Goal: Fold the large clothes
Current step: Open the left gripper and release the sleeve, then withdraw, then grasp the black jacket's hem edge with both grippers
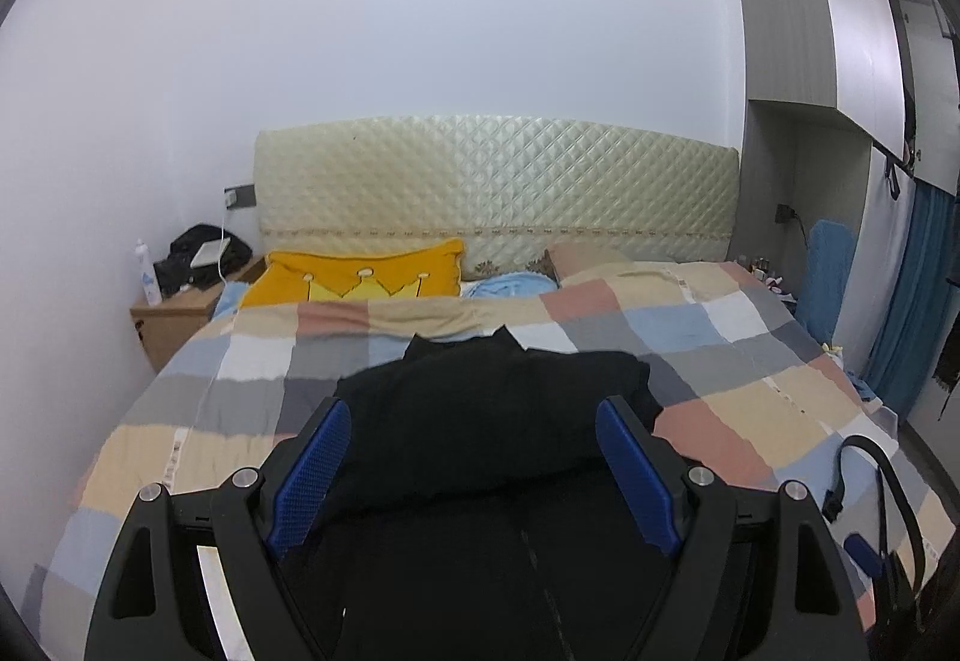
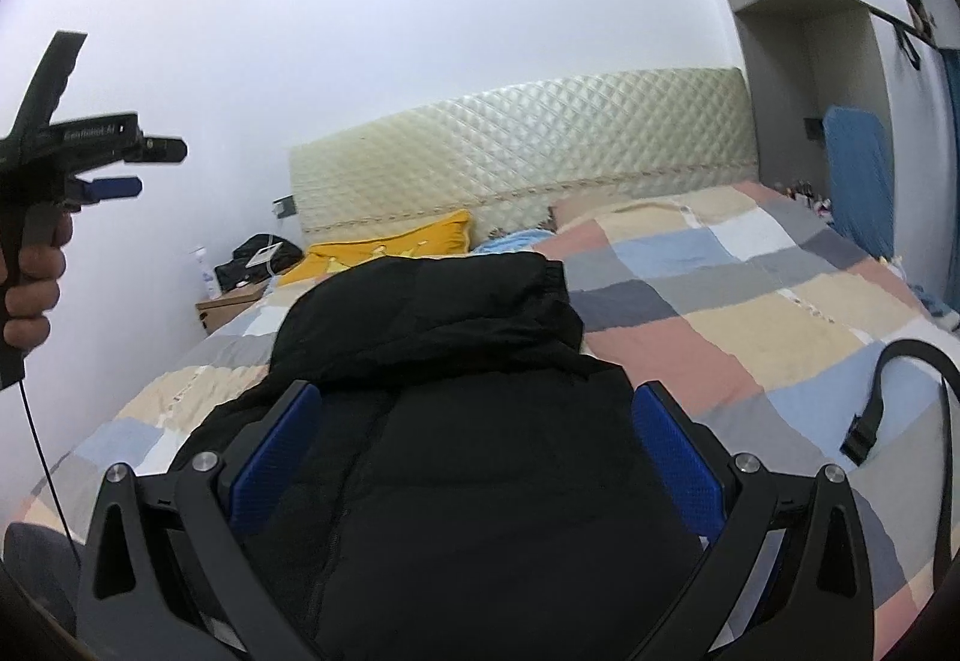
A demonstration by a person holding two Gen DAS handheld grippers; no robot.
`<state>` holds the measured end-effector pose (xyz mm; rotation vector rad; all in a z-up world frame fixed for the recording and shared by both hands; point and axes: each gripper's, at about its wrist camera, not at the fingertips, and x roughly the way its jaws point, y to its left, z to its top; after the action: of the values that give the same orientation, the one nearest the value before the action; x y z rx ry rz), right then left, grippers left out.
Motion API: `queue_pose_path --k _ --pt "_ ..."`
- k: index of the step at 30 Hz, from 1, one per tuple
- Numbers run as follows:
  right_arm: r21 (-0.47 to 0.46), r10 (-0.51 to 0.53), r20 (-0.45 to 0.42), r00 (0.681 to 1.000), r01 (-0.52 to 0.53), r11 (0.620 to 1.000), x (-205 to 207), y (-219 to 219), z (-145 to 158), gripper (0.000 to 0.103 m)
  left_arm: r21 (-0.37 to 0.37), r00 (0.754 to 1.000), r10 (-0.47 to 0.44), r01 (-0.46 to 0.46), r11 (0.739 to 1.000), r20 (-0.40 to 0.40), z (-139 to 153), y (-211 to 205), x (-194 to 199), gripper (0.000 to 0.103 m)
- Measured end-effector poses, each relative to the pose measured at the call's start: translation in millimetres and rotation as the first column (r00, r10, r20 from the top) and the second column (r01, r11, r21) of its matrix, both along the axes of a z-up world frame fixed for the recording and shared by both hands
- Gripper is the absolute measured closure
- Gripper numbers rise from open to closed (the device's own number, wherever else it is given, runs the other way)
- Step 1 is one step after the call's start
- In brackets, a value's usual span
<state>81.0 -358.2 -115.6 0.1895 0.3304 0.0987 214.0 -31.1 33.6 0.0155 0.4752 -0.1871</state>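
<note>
- Jacket (image 2: 456,361), black and padded, lies on the bed (image 2: 750,313), partly folded in our judgement.
- Our left claw (image 1: 474,457) and right claw (image 2: 474,445) both stand released, holding nothing.
- Next we must probably choose an edge and grasp it.

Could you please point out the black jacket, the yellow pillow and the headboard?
black jacket (image 2: 480,457): right wrist view, its quilted body.
yellow pillow (image 1: 354,280): left wrist view, its front face.
headboard (image 1: 492,175): left wrist view, its quilted middle.

Home bedroom: quilted headboard (image 1: 492,181), checked bedspread (image 1: 750,361), nightstand (image 1: 174,319).
</note>
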Motion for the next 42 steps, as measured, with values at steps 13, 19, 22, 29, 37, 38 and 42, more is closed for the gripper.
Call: queue_pose_path --k 13,19,22,29,37,38,42 --pt "-0.039 0.052 -0.001 0.999 -0.052 0.998 -5.0 23.4 -0.7 0.0 0.013 1.0 -0.026 0.026 1.0 0.017 -62.1 23.0 -23.4 0.019" --pt "-0.06 0.063 -0.01 0.998 -0.064 0.996 -3.1 28.3 -3.0 0.0 0.002 1.0 -0.008 0.008 1.0 0.0 -94.5 40.9 -30.8 0.019" --pt "-0.055 0.067 -0.026 0.997 -0.068 0.996 -0.3 28.8 -5.7 0.0 0.018 1.0 -0.008 0.008 1.0 -0.022 -110.7 47.9 -31.6 0.019" --pt "-0.07 0.068 -0.055 0.996 -0.072 0.995 5.7 33.7 -10.5 0.0 0.012 0.999 -0.006 0.007 1.0 -0.047 -138.7 63.8 -36.1 0.019" --pt "-0.025 0.062 -0.105 0.993 -0.065 0.998 21.0 17.2 -3.3 0.0 -0.116 0.993 0.034 -0.047 0.992 -0.11 -147.4 97.0 -29.6 0.019" --pt "-0.043 0.05 -0.134 0.99 -0.056 0.997 27.6 12.9 -2.0 0.0 -0.119 0.993 0.04 -0.053 0.992 -0.112 -148.2 99.5 -29.4 0.019" --pt "-0.079 0.04 -0.296 0.954 -0.067 0.995 58.2 -9.3 -8.7 0.0 -0.136 0.992 0.056 -0.071 0.988 -0.112 -150.1 109.7 -30.6 0.019"
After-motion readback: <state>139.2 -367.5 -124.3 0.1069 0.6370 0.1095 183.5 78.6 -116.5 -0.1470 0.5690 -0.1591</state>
